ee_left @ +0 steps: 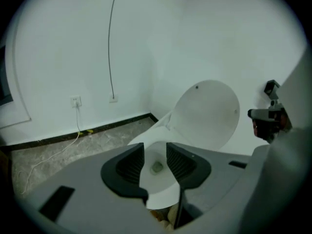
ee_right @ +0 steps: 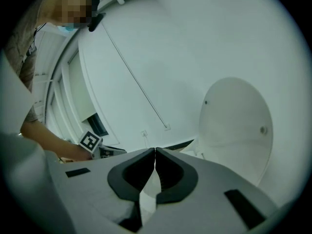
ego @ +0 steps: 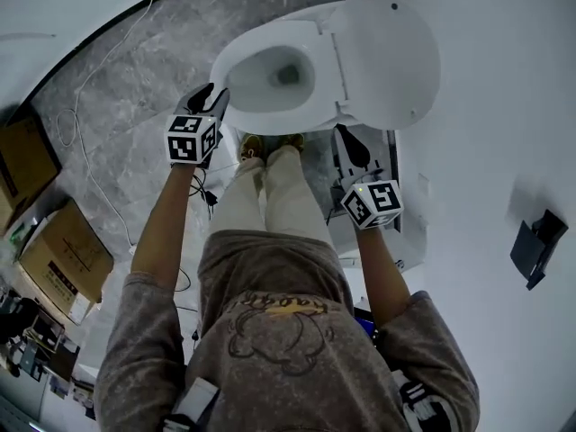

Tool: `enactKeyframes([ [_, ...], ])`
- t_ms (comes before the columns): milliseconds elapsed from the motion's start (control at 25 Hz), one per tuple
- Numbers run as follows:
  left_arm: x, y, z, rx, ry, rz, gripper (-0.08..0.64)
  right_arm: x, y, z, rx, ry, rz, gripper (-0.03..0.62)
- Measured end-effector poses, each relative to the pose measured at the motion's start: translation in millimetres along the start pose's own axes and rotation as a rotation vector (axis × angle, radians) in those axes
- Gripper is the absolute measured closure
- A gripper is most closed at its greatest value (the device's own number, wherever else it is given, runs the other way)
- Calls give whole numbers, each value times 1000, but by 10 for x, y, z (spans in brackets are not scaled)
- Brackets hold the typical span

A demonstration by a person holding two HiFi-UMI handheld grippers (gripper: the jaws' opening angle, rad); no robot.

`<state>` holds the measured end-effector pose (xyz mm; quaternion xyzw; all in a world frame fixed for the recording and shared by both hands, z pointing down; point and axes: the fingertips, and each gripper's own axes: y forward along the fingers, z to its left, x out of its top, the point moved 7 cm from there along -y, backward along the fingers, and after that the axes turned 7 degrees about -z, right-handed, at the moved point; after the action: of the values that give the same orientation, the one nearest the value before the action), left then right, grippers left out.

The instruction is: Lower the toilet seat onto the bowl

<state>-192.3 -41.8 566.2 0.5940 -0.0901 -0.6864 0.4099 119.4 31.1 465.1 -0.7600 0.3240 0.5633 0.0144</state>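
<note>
Closest to the camera is the person's grey sweatshirt [ego: 279, 331], filling the bottom of the head view, with both arms reaching up the frame toward the toilet. The left gripper [ego: 209, 99] is hanging just off the lower left edge of the bowl. Its jaws are sitting partly apart with nothing between them, and in the left gripper view you're just looking through the gap at the bowl [ee_left: 157, 165]. The right gripper [ego: 351, 144] is hovering below the toilet's right side with its jaws closed tight together and empty.

The toilet seat [ego: 236, 72] is lying flat on the bowl in the upper middle of the frame, as far as I can tell. The round white lid [ego: 387, 57] is standing open to its right, and neither gripper is touching it. The grey marble floor [ego: 135, 79] is running off to the upper left with a thin white cable [ego: 81, 124] trailing across it. Cardboard boxes [ego: 63, 250] are sitting at the left edge.
</note>
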Motion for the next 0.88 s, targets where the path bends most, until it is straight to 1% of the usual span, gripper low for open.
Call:
enactKeyframes([
  [200,974,-747,-576,-87,18,-198,416,652,-410,239,3,-33,-92,563],
  [280,1250,-1030,-815,-115,32,-258,416,859,-602,326,7,-42,-127,563],
  [400,1551,-1349,-1171,-157,52,-329,417,1122,-865,400,11,-57,-181,563],
  [560,1738,-1664,-1466,-206,90,-400,416,1328,-1066,515,0,-109,-245,563],
  [680,1745,-1798,-1587,-247,126,-439,424,1394,-1196,514,-57,-125,-298,563],
  [760,1707,-1842,-1617,-259,159,-466,461,1415,-1239,504,-89,-126,-322,563],
  [880,1621,-1848,-1637,-237,207,-498,516,1383,-1265,481,-97,-134,-329,563],
])
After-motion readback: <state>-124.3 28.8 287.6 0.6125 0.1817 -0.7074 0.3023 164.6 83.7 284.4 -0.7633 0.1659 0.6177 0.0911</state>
